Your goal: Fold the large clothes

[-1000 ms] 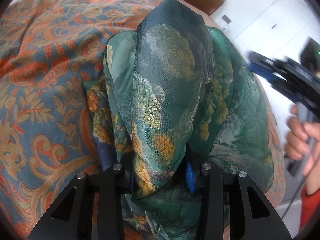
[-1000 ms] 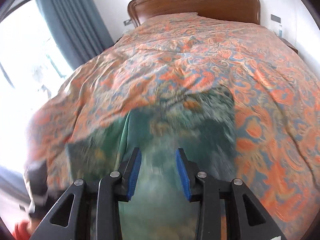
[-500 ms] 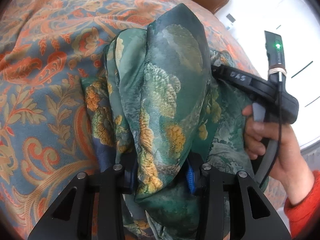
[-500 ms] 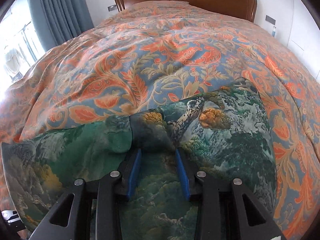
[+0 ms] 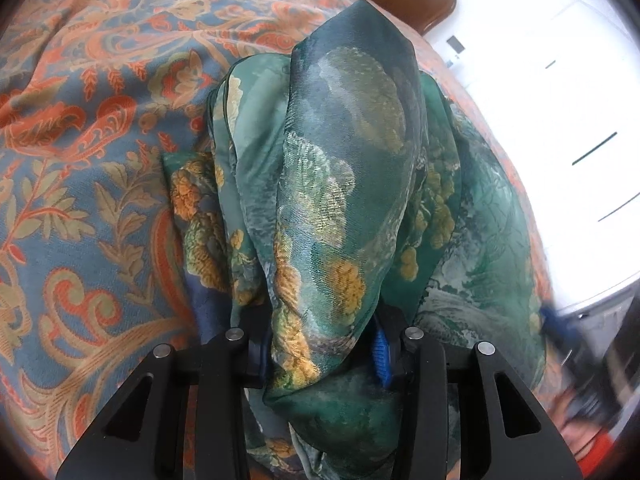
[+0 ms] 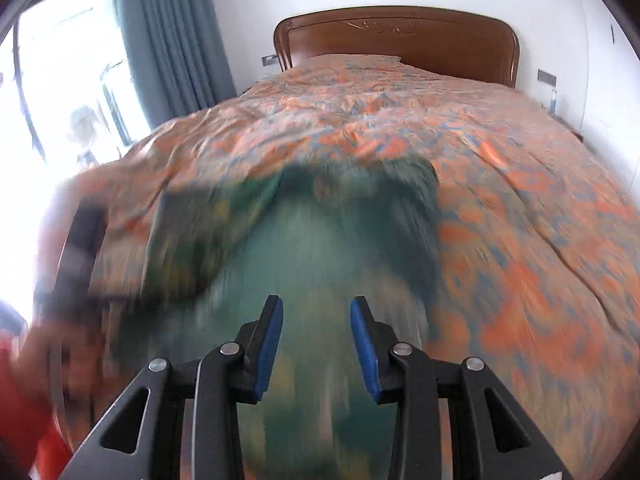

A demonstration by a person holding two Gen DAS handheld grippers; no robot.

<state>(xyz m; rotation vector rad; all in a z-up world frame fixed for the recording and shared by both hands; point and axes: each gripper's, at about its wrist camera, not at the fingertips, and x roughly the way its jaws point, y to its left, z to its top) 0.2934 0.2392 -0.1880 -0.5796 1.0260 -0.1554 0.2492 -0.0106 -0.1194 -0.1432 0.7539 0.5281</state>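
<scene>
A: The left tool point(image 5: 320, 354) is clamping a thick bunch of the green dress point(image 5: 344, 184), low in the middle of the left view. The cloth is filling the gap between the blue pads and rising in a tall fold toward the top of the frame.

B: Why bunch it like that?

A: My guess is it's pinning one end so the fold doesn't slide. The fabric looks silky, and the rest is draping over the bedspread point(image 5: 92, 184), which fills the left half of that picture.

B: And the right tool point(image 6: 316, 344)?

A: It's standing apart, bottom centre of its view, with nothing between the pads. The dress point(image 6: 332, 248) is lying beneath and beyond it, blurred, spread across the near end of the bed point(image 6: 520, 216). The headboard point(image 6: 396, 40) is sitting at the top.

B: So it's free?

A: Yes, gripping nothing. I'd judge it's hunting for a fresh edge to lift while the other end is being anchored. A sleeve point(image 6: 24, 412) in red is showing at the lower left, but that side is too smeared to read.
</scene>
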